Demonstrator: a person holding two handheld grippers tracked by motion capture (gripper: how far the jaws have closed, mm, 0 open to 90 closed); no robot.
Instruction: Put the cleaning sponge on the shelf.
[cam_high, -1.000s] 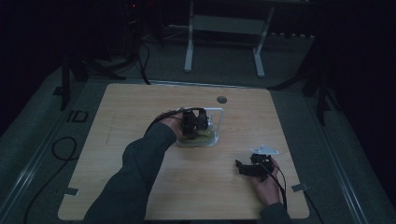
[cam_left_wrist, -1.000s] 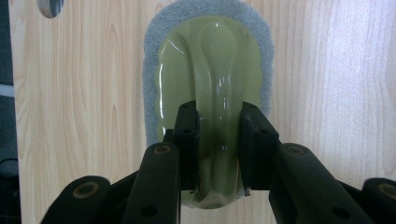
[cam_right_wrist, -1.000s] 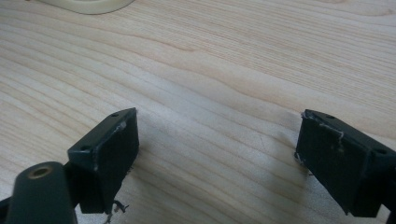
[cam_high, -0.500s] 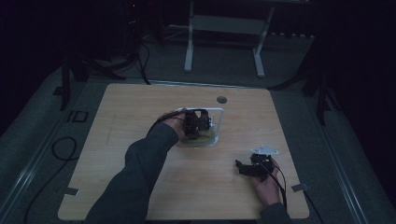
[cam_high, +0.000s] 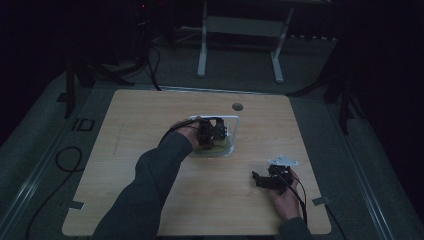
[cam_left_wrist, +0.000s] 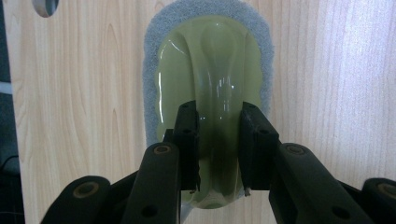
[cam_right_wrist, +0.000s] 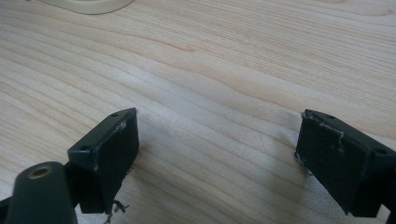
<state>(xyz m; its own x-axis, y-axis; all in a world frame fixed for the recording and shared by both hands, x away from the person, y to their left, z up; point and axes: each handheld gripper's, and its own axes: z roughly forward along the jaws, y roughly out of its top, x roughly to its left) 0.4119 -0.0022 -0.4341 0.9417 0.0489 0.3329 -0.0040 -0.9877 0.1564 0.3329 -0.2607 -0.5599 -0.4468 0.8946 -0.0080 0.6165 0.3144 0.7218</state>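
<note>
High view, from the left: a black cable (cam_high: 60, 162) loops on the dim floor beside the wooden table (cam_high: 125, 150). The person's left sleeve (cam_high: 145, 190) reaches diagonally up from the bottom edge toward the middle of the tabletop, and the left hand (cam_high: 186, 134) holds the left gripper (cam_high: 212, 134) over a white-framed tray (cam_high: 235, 122) that lies near the table's centre. A pale green thing shows under the gripper, inside the frame. Just behind the tray, near the far edge, a round hole (cam_high: 237, 107) is cut in the tabletop.

Left gripper view shows that green thing closely: it is a scrubber (cam_left_wrist: 210, 79) with a glossy olive-green plastic grip on top of a grey sponge pad (cam_left_wrist: 152, 70) that rims it. The two black jaws stand on either side of the raised central ridge of the grip, pressed against it, so the left gripper is clamped on the scrubber. The scrubber lies flat on light wood here, and the hole's edge shows at the top left corner.

Further right in the high view, well apart from the tray, the right hand (cam_high: 286, 197) rests near the table's near right corner holding the right gripper (cam_high: 260, 179), its grey three-cornered plate on top and its jaws pointing left.

Right gripper view shows its two black jaws wide apart with nothing but bare wood grain between them; a cream-coloured rim (cam_right_wrist: 88, 5) shows at the top left edge.
</note>
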